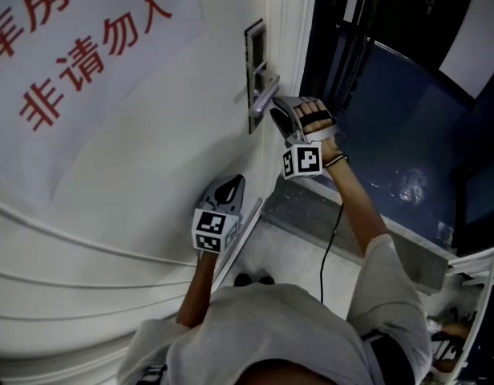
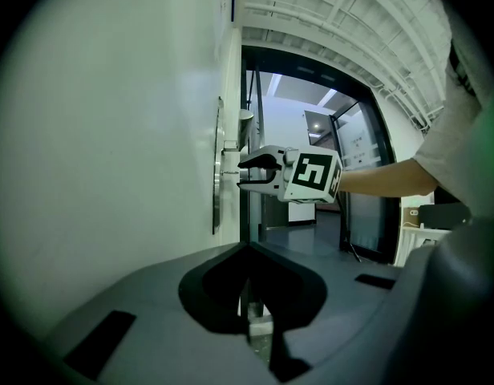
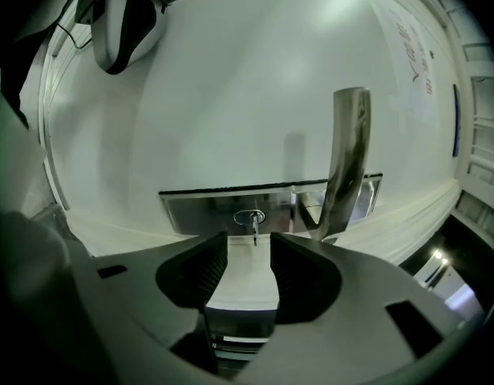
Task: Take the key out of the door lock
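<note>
- My right gripper (image 1: pixel 273 112) is at the lock plate (image 1: pixel 255 54) on the white door (image 1: pixel 151 159), upper centre of the head view, just below the handle (image 1: pixel 265 99).
- In the right gripper view my right jaws stand released, wide apart, with nothing clamped between them.
- The key (image 3: pixel 254 229) is in the lock (image 3: pixel 249 216), lower centre of that view, sticking out of the plate towards the gap between the jaws; the pads are not on it.
- The handle stands to the right of the key there.
- My left gripper (image 1: pixel 231 184) is lower in the head view, close to the door, well apart from the plate.
- Its jaws are clenched together, empty.
- A sign (image 1: pixel 70 46) with red characters fills the door's upper left.
</note>
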`<control>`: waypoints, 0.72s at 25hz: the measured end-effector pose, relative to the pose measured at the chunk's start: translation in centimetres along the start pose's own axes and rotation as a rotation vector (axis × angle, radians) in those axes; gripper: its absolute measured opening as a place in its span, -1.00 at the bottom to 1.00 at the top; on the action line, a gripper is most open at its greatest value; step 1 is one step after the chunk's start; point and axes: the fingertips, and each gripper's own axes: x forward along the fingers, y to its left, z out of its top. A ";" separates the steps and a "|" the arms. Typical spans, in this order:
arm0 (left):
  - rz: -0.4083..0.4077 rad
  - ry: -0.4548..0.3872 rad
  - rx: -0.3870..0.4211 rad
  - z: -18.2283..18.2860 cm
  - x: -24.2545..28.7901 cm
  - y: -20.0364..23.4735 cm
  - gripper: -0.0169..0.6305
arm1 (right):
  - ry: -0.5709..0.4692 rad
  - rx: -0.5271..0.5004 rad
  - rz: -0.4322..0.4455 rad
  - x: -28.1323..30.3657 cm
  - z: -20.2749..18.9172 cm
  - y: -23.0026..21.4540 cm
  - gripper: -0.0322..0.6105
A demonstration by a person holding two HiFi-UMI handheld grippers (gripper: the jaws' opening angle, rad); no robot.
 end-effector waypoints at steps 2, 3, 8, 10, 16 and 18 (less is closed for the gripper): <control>0.000 0.001 0.002 0.1 0.0 0.0 -0.89 | -0.002 -0.005 -0.005 0.6 0.0 -0.1 -0.39; 0.000 0.000 0.003 0.1 0.0 0.0 -0.89 | -0.003 -0.007 -0.007 0.9 0.1 -0.1 -0.41; 0.009 0.005 0.005 -0.1 -0.2 0.2 -0.89 | -0.013 -0.032 -0.023 1.8 0.4 -0.3 -0.56; 0.010 0.004 0.005 -0.1 -0.2 0.3 -0.89 | -0.013 -0.041 -0.032 2.3 0.5 -0.4 -0.61; 0.012 -0.002 0.001 0.1 -0.3 0.5 -0.89 | -0.002 -0.058 -0.060 3.0 0.3 -0.7 -0.79; 0.011 0.001 0.000 0.0 -0.3 0.4 -0.89 | -0.003 -0.059 -0.065 3.1 0.4 -0.8 -0.80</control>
